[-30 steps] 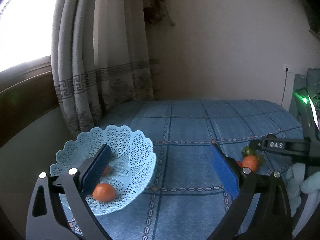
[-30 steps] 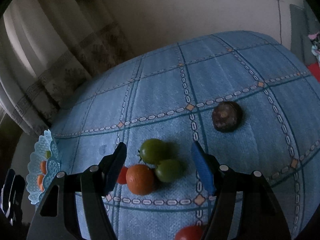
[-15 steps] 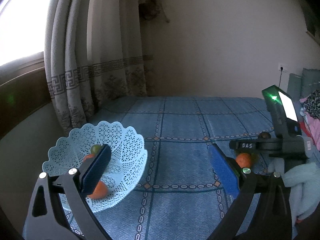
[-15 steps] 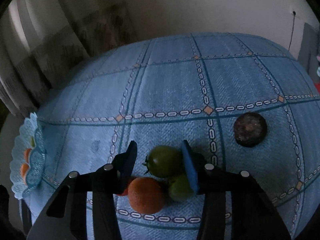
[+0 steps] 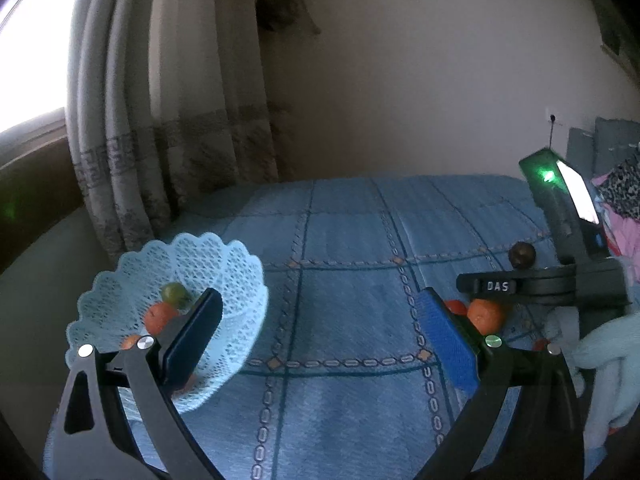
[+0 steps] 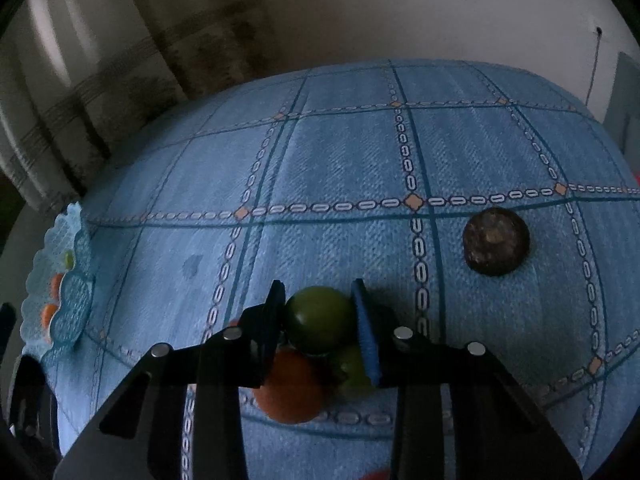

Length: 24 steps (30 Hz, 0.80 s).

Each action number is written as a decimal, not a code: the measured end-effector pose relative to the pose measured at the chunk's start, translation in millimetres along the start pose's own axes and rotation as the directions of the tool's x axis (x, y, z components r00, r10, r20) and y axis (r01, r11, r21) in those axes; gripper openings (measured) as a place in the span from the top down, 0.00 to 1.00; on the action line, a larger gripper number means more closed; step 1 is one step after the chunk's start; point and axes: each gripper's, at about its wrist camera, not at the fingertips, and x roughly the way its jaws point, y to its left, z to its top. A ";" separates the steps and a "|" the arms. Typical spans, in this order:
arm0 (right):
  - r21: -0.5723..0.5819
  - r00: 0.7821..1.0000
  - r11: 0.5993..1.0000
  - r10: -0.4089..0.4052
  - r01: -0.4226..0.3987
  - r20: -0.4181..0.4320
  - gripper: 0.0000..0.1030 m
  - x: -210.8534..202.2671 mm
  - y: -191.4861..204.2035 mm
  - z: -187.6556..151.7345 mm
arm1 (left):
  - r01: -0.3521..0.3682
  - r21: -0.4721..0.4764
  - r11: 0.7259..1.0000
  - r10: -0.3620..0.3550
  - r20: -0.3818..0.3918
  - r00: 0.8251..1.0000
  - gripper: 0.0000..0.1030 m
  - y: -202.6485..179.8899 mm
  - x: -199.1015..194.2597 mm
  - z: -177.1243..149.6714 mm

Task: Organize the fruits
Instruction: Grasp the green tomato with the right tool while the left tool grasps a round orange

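In the right wrist view my right gripper point(image 6: 318, 312) is shut on a dark green tomato point(image 6: 318, 318), pads against both its sides. Beneath it lie an orange fruit point(image 6: 290, 390) and a paler green tomato point(image 6: 352, 368). A dark brown round fruit point(image 6: 496, 240) sits apart to the right. In the left wrist view my left gripper point(image 5: 316, 340) hangs open over the blue cloth, holding nothing. Left of it stands the pale blue lace basket point(image 5: 236, 280) holding a green fruit point(image 5: 174, 293) and orange fruits point(image 5: 158, 316). The right gripper point(image 5: 516, 286) shows there over an orange fruit point(image 5: 486, 316).
A blue checked cloth point(image 6: 360, 152) covers the bed-like surface. Curtains point(image 5: 120, 120) and a window hang behind the basket, and a wall closes off the far edge. Pink and patterned clothes point(image 5: 624, 208) pile at the far right. The basket point(image 6: 66, 280) sits at the cloth's left edge.
My right gripper has moved forward and closed from wide open onto the dark green tomato. The left gripper has pulled back and swung a little right, staying open.
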 end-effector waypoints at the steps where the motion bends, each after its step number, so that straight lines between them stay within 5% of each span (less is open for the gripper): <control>1: -0.005 1.000 1.000 0.005 -0.005 0.001 0.67 -1.7 -0.8 -1.9 | -0.001 0.006 1.000 0.001 -0.005 1.000 0.04 -1.9 1.7 -1.3; 6: -0.001 0.999 0.999 0.045 -0.045 0.027 0.67 -30.9 -11.9 -18.7 | 0.005 0.030 1.000 -0.005 -0.018 1.000 0.04 -11.5 6.2 -7.1; 15: 0.102 0.994 0.991 0.077 -0.086 0.082 0.67 -57.6 -45.7 -28.9 | 0.140 0.057 0.989 -0.135 -0.078 0.988 0.04 -36.9 15.1 -18.0; 24: 0.174 0.989 0.978 0.091 -0.111 0.119 0.67 -66.4 -73.5 -28.1 | 0.321 0.052 0.946 -0.309 -0.157 0.938 0.06 -62.1 19.9 -24.9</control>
